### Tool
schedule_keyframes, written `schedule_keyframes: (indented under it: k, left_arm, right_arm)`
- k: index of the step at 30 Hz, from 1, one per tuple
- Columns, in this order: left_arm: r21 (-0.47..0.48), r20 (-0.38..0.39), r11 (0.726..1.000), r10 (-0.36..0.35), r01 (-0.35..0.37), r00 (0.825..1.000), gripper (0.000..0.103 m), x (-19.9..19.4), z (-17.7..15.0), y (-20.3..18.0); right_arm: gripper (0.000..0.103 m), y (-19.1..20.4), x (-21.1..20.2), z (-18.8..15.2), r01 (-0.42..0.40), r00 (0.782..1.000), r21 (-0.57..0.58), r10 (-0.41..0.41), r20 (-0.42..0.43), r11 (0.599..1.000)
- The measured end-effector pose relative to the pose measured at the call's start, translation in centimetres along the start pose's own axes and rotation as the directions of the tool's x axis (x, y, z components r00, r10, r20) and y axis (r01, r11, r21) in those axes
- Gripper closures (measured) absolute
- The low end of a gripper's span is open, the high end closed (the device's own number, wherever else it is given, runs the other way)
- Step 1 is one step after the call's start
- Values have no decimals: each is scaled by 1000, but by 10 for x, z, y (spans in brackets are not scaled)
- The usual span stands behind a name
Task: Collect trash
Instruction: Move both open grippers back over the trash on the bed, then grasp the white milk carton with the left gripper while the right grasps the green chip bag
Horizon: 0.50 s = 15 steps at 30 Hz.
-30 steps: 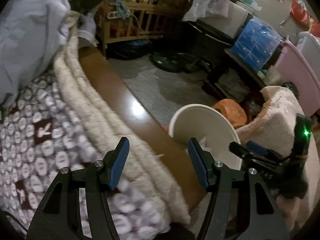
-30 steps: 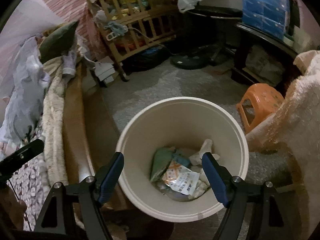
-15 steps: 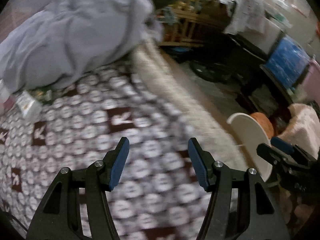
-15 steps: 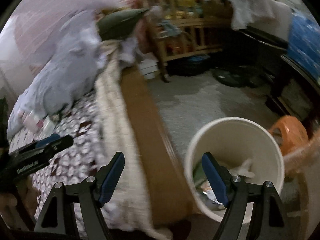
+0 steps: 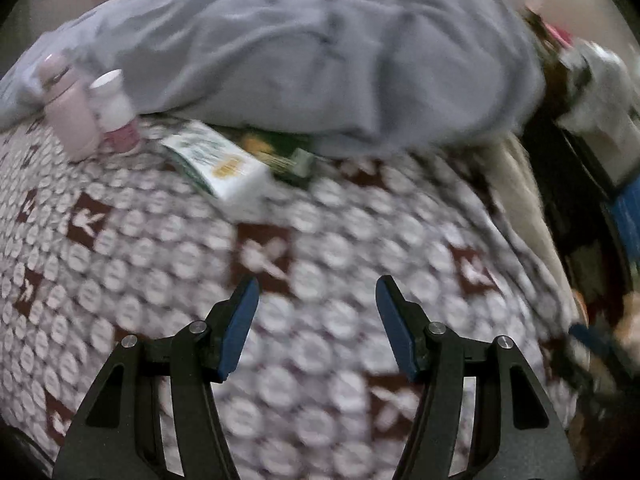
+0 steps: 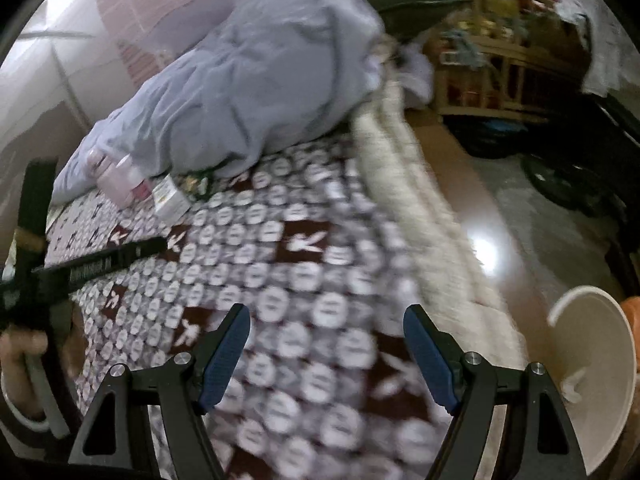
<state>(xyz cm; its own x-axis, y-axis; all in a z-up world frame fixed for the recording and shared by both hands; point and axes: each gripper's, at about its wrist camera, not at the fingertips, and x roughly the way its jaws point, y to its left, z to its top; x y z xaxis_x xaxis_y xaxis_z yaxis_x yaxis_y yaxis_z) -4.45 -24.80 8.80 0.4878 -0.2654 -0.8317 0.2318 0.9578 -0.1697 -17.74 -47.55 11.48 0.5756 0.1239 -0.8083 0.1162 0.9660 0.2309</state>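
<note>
In the left wrist view, the left gripper (image 5: 317, 300) hung wide and empty over the bed (image 5: 160, 280); a white carton (image 5: 218, 164) lay upper left, probably light, crushable, best pinched across its flat faces. In the right wrist view, the right gripper (image 6: 326, 330) gaped empty, the bin (image 6: 600, 364) lower right.

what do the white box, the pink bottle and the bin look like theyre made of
White box: probably printed cardboard, matte; flat faces, sharp folded edges, green and yellow print.
Pink bottle: likely plastic with a smooth, satin look; even pale pink, rounded shoulders, though blur leaves it open.
Bin: seems moulded plastic, cream, smooth with a slight sheen; thin, even, curved rim.
</note>
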Motion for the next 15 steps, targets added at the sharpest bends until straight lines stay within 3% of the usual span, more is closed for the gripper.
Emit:
schedule_keyframes:
  k: [10, 15]
  left_arm:
    - [-257, -14, 966, 24, -27, 1000, 36, 59, 82, 76]
    - [-285, -67, 953, 82, -97, 994, 36, 93, 98, 87]
  right_arm:
    - [25, 40, 35, 15, -56, 998, -87, 53, -41, 995]
    - [25, 44, 47, 23, -76, 996, -109, 71, -54, 991]
